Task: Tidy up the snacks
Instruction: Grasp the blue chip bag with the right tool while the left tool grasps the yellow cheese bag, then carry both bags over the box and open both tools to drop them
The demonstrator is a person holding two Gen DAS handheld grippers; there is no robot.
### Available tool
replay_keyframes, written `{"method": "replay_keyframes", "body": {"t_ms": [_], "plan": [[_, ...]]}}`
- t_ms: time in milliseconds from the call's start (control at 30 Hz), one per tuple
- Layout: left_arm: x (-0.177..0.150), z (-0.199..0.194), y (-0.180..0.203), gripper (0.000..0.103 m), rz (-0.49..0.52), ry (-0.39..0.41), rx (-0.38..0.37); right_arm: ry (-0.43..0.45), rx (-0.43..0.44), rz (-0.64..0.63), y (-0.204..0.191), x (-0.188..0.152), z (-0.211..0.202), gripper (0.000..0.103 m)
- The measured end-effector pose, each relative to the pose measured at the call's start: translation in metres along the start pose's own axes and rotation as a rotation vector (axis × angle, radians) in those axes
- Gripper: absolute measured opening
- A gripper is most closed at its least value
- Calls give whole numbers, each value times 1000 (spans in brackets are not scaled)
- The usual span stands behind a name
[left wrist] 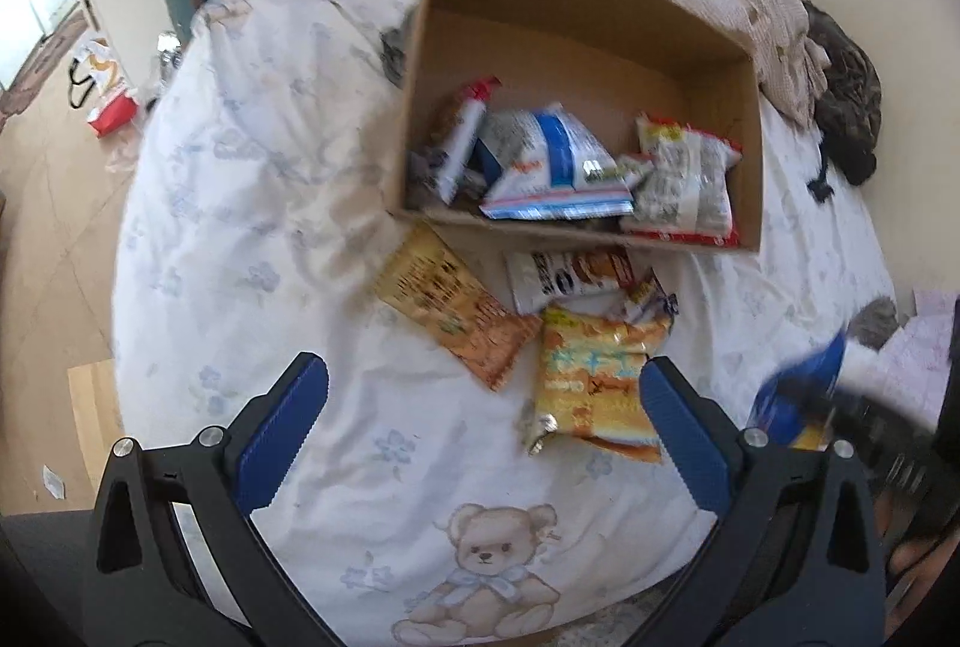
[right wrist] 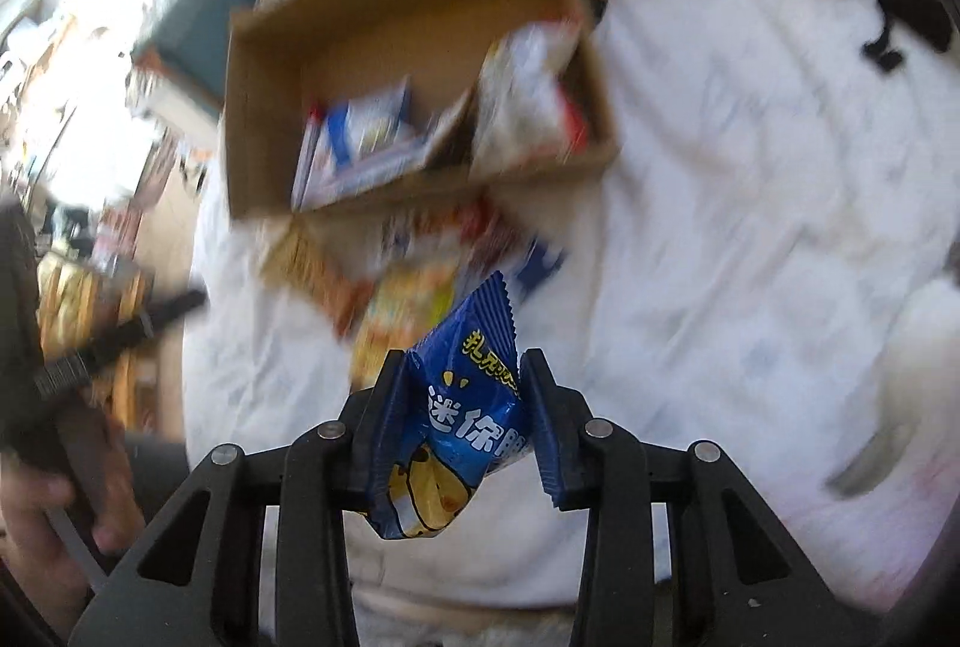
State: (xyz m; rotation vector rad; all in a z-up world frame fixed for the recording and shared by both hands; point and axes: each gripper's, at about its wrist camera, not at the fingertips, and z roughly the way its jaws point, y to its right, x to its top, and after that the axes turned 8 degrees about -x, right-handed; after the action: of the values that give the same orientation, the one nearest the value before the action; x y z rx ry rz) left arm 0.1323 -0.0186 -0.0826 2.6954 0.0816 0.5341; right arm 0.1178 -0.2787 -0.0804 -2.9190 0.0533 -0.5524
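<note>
Left wrist view. We take the cardboard box as landmark; it stands open-topped on a white bedsheet printed with a teddy bear.
- Inside the box, along its near wall: a blue-and-white packet, a red-topped packet leaning at its left, and a red-edged white packet at its right.
- Outside the box, just before its near wall: an orange-brown packet, a white packet and a yellow packet, lying close together on the sheet.
- Our left gripper hangs above the sheet, nearer to us than the box, its jaws spread wide with nothing between them; the yellow packet lies just beside its right finger.

Right wrist view, blurred.
- Our right gripper holds a blue snack bag pinched between its pads, jaws drawn in narrow around it. The bag is clear of the sheet, nearer to us than the box.
- The box shows beyond it with packets inside, the loose packets lying before its near wall.
- A hand appears at the left edge.
</note>
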Motion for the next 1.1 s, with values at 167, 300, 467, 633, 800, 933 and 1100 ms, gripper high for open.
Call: {"method": "replay_keyframes", "body": {"t_ms": [167,300,467,633,800,933,1100], "plan": [[-10,21,8,102,-8,-48,-51,25,-20,100,20,5,5,39],[-13,46,23,102,28,-98,-60,39,-35,121,24,4,4,39],[-26,76,42,102,89,-148,-67,53,-52,163,36,0,-1,39],[-29,96,49,88,78,-196,-107,38,-47,204,51,-2,1,39],[-25,110,47,81,99,-181,-52,29,-36,226,56,-2,2,39],[-28,120,46,55,99,-223,-53,29,-41,210,51,-1,5,39],[-29,105,53,40,133,-210,11,34,-38,211,52,0,5,39]]}}
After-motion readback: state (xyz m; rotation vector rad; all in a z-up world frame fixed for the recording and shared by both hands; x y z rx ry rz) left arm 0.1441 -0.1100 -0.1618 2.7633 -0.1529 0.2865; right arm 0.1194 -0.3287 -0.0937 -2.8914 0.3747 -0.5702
